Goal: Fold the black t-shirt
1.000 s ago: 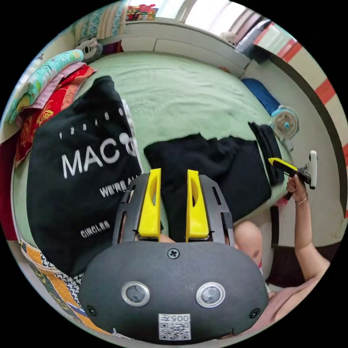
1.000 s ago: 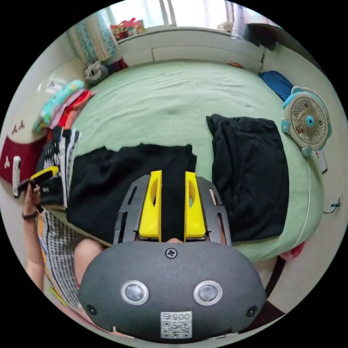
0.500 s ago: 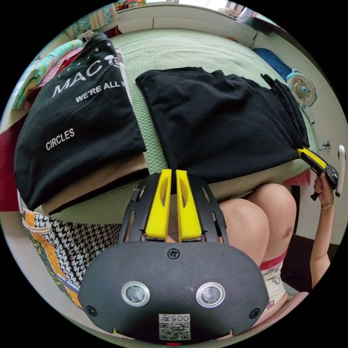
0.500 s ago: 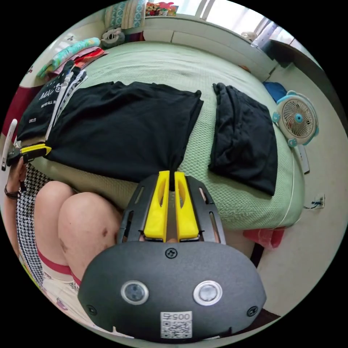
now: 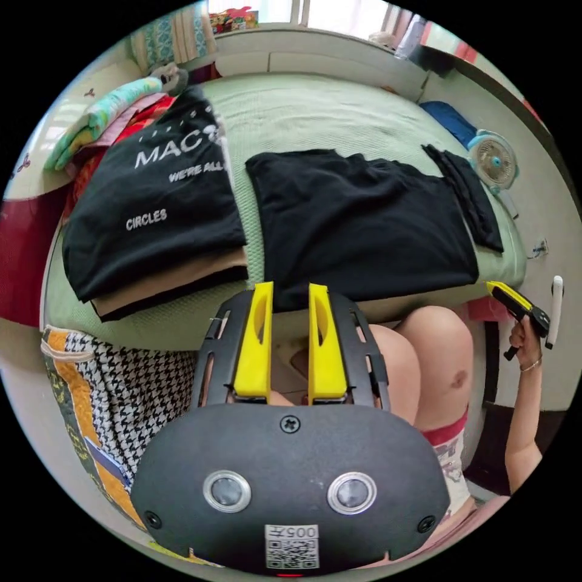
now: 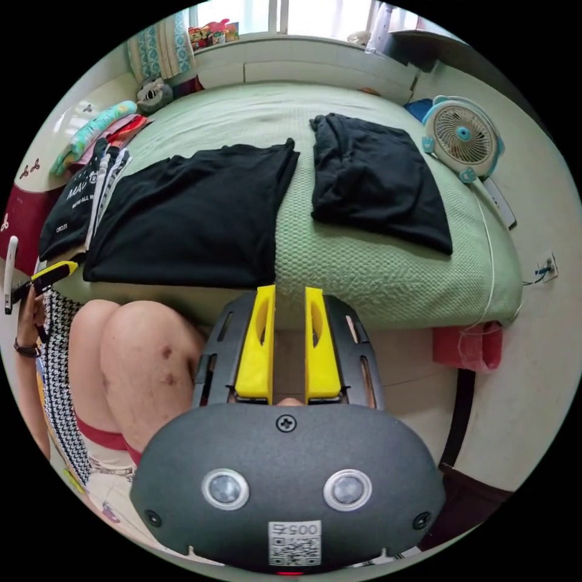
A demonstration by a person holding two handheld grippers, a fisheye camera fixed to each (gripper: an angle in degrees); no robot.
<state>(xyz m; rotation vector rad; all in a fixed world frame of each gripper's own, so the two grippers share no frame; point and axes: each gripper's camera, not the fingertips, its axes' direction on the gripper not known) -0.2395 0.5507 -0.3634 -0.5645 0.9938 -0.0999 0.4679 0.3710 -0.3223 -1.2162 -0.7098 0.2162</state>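
The black t-shirt point(image 5: 357, 224) point(image 6: 191, 215) lies flat as a folded rectangle on the green bed point(image 5: 291, 115) point(image 6: 376, 273), its near edge along the bed's front edge. My left gripper point(image 5: 290, 294) stands open just off that near edge, at the shirt's left corner, with nothing between its jaws. In the right gripper view my right gripper point(image 6: 290, 297) is open too, a little in front of the bed edge by the shirt's right corner. The right gripper point(image 5: 515, 300) also shows in a hand at the far right of the left gripper view, and the left gripper point(image 6: 45, 276) at the far left of the right gripper view.
A stack of folded clothes, topped by a black shirt with white lettering point(image 5: 157, 200) point(image 6: 70, 206), sits left of the t-shirt. A second folded black garment point(image 6: 376, 176) point(image 5: 467, 194) lies to its right. A small fan point(image 6: 464, 136) stands by the bed. The person's knees point(image 6: 139, 357) are below the bed edge.
Both grippers were shut on the t-shirt's near corners half a second ago; now both have opened and drawn back from the bed edge. The shirt lies flat.
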